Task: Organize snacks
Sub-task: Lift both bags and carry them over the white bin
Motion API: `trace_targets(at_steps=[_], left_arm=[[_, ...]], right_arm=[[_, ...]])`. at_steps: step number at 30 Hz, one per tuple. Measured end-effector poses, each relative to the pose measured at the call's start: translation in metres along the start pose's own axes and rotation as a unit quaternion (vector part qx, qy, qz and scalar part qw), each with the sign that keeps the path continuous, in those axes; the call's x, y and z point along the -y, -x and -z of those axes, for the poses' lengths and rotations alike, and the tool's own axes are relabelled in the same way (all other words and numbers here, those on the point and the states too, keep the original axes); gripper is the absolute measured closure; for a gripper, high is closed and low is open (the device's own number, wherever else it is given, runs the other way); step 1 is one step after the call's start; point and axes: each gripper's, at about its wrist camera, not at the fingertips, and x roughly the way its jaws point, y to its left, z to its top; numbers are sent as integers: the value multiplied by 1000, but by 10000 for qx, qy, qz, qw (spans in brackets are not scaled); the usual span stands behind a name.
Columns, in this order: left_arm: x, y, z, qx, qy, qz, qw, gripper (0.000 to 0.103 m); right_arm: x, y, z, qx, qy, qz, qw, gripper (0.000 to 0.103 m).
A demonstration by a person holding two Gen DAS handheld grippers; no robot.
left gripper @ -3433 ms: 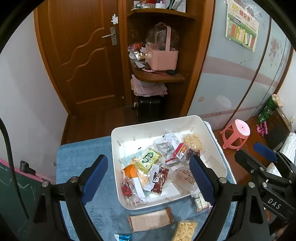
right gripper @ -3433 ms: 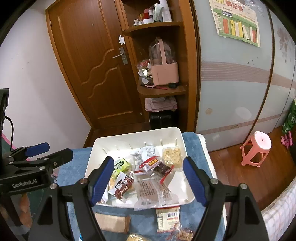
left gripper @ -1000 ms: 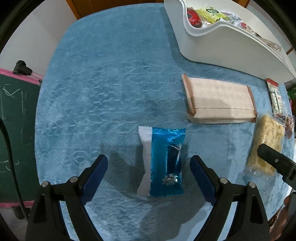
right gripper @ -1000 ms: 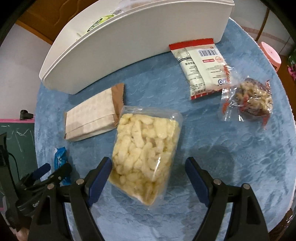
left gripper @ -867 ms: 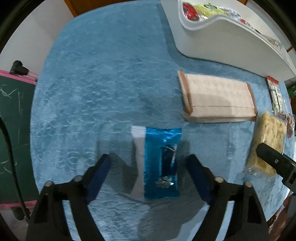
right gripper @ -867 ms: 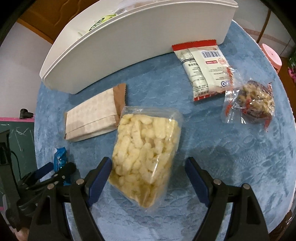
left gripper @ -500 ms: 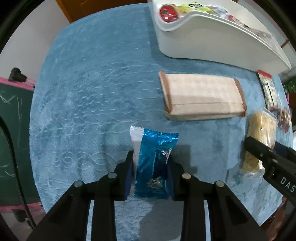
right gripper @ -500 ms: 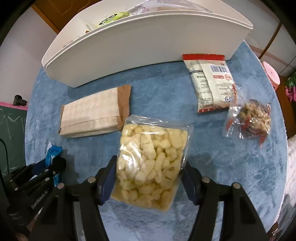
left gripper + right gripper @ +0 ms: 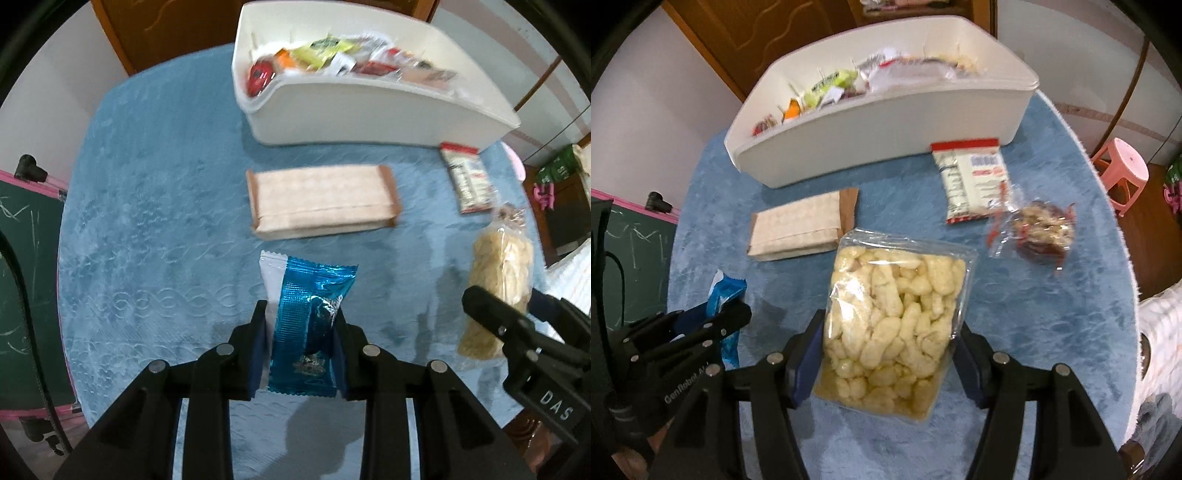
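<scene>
My left gripper (image 9: 301, 343) is shut on a blue foil snack packet (image 9: 308, 314), held just above the blue table cover. My right gripper (image 9: 890, 354) is shut on a clear bag of pale puffed snacks (image 9: 890, 317), also raised a little. The same bag (image 9: 496, 280) shows at the right of the left wrist view, and the blue packet (image 9: 726, 295) at the left of the right wrist view. A white bin (image 9: 369, 110) holding several snack packets stands at the table's far side, also seen as the white bin (image 9: 886, 118).
On the blue cover lie a tan paper packet (image 9: 321, 201), a red-and-white sachet (image 9: 973, 179) and a clear bag of mixed nuts (image 9: 1039, 230). A green chalkboard (image 9: 22, 277) stands at the left. A pink stool (image 9: 1123, 166) sits on the floor to the right.
Both grippers closed on their snacks, the left on the blue packet, the right on the puffed bag. Both have lifted, and the white bin now shows more fully.
</scene>
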Motion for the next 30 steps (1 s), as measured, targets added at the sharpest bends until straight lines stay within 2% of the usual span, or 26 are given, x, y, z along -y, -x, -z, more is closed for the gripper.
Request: trace_targets(at_steps=[6,14,30], left_arm=[[10,40,-1,312,41,184,9993,74],[21,92,-22,762,23,387,9963,74],[39,171,-56,1550,-81,585,9861,74]], right_arm=[[16,36,2,334,-64,-69,9994,40],[29,83,-1,845,-123,-138,9963,40],[31,169,-23,1915,0,-262,9812,40]])
